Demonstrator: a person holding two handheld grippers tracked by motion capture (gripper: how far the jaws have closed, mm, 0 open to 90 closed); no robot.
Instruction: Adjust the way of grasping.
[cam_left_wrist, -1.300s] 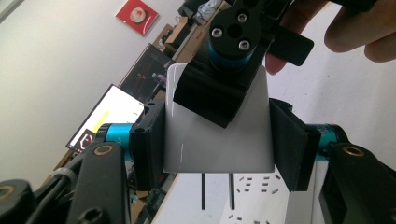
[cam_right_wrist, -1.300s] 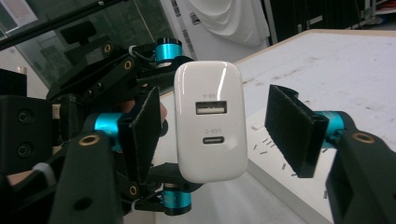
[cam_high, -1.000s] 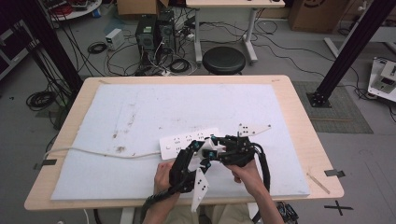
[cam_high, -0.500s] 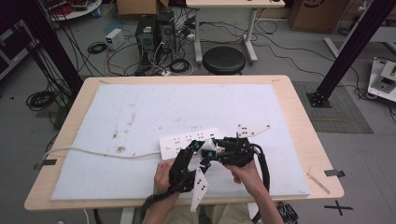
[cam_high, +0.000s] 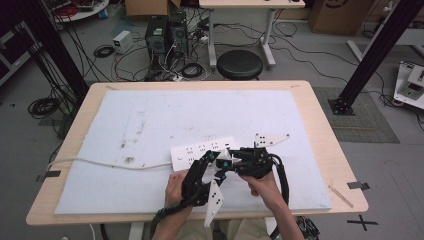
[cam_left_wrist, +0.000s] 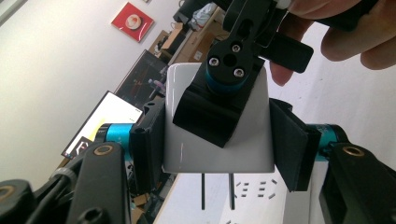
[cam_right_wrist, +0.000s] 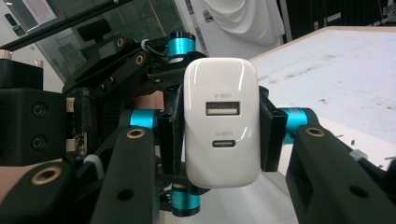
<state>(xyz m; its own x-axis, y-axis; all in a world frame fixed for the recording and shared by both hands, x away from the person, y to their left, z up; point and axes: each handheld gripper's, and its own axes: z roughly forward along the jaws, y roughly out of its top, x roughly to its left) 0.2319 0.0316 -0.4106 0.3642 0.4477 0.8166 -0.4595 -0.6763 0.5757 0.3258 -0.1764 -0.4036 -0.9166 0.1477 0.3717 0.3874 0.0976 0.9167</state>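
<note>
A white USB charger (cam_right_wrist: 221, 154) hangs above the table's front middle, held from two sides. My right gripper (cam_right_wrist: 222, 126) is shut on its flanks, and its USB-A and USB-C ports face that camera. My left gripper (cam_left_wrist: 217, 140) is shut on the same charger (cam_left_wrist: 247, 149), whose two prongs (cam_left_wrist: 216, 191) point down toward the white power strip (cam_left_wrist: 254, 191). One right jaw lies across the charger's face in the left gripper view. From the high view both grippers meet at the charger (cam_high: 223, 163), just in front of the power strip (cam_high: 200, 151).
The power strip's white cord (cam_high: 100, 162) runs left off the white mat (cam_high: 150, 115). The wooden table (cam_high: 330, 150) shows a bare edge at the right. A black stool (cam_high: 240, 64), computer towers and cables stand on the floor beyond the far edge.
</note>
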